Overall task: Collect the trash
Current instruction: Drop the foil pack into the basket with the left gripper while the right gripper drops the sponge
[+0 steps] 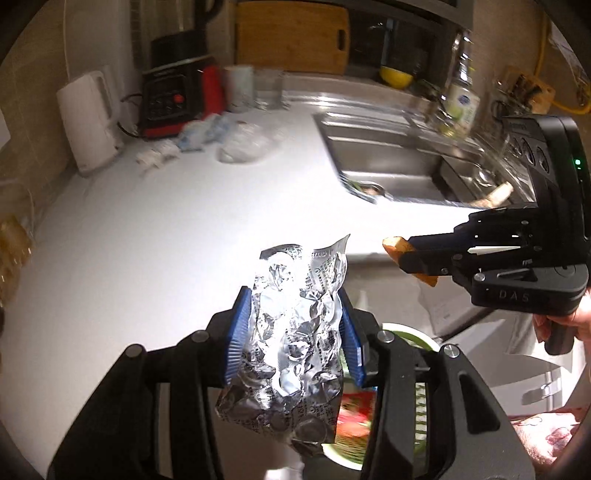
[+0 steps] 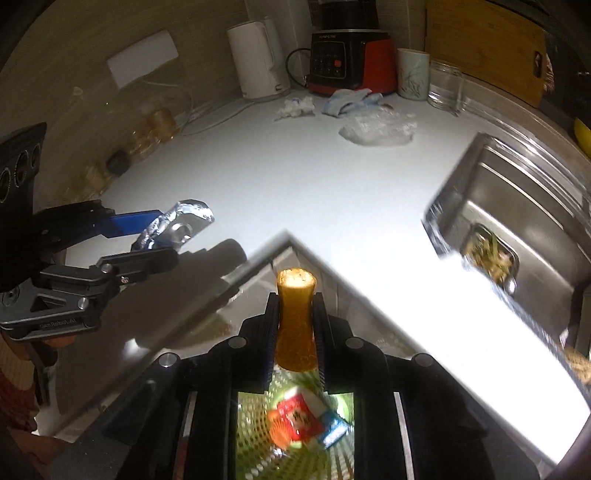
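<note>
My left gripper [image 1: 293,314] is shut on a crumpled silver foil wrapper [image 1: 291,332] and holds it over a green mesh trash bin [image 1: 421,417] below the counter edge. My right gripper [image 2: 295,306] is shut on an orange peel piece [image 2: 295,321] above the same bin [image 2: 258,443], which holds a red packet [image 2: 299,417]. The right gripper also shows in the left wrist view [image 1: 406,254] with the peel [image 1: 395,247]. The left gripper shows in the right wrist view [image 2: 162,240] with the foil [image 2: 177,225]. Crumpled tissues [image 2: 295,107], a blue wrapper [image 2: 351,101] and a clear plastic bag [image 2: 376,129] lie at the back of the counter.
The white counter [image 2: 277,184] carries a white kettle [image 2: 258,59], a black-and-red blender [image 2: 347,55], a cup [image 2: 412,74] and a glass jar [image 2: 445,86]. A steel sink [image 2: 517,206] with scraps in its drain lies to the right. A cutting board [image 1: 291,35] leans at the back.
</note>
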The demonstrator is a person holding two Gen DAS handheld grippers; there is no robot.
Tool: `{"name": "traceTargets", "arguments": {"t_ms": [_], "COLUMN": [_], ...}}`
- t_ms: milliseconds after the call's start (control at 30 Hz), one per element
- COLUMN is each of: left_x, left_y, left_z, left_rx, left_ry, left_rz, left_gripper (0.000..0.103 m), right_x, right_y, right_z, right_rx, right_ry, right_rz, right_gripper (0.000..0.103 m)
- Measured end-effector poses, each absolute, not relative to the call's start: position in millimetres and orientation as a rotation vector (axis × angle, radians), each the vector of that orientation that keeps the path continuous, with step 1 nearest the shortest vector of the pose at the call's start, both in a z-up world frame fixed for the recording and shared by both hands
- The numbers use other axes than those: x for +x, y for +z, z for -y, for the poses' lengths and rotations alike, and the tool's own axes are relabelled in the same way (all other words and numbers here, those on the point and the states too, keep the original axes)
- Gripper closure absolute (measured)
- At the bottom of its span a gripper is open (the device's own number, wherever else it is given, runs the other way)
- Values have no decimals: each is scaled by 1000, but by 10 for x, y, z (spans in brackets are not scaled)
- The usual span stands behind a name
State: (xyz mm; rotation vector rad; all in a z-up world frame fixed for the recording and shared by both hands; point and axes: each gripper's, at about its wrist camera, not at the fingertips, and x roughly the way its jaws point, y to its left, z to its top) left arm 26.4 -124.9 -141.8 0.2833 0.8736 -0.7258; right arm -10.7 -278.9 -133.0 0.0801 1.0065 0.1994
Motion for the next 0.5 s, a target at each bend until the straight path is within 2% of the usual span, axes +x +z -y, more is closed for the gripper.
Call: {"name": "traceTargets", "arguments": {"t_ms": [200,433,467,500], "left_x": [-410,-770,-787,-818], "left_y": [-1664,-1959,-1982,-2000], "left_z": [1582,1769,1784,1794], "left_rx": [296,325,323,322], "left_ry": [-712,-702,-702,-709], "left_rz": [-947,-1032,-1044,-1055], "left_gripper": [59,57,55,48], "right_x": [-751,-1101,-1132,-1151], "right_y": [-1462,-1516,-1513,-1513], "right_z": [2968,3058,3065,3069], "right_rx": [133,169,175,180], "right_ry": [200,192,190,187], "right_rz": [-1036,-1041,-1040,-1037], "right_gripper": [84,82,82,82]}}
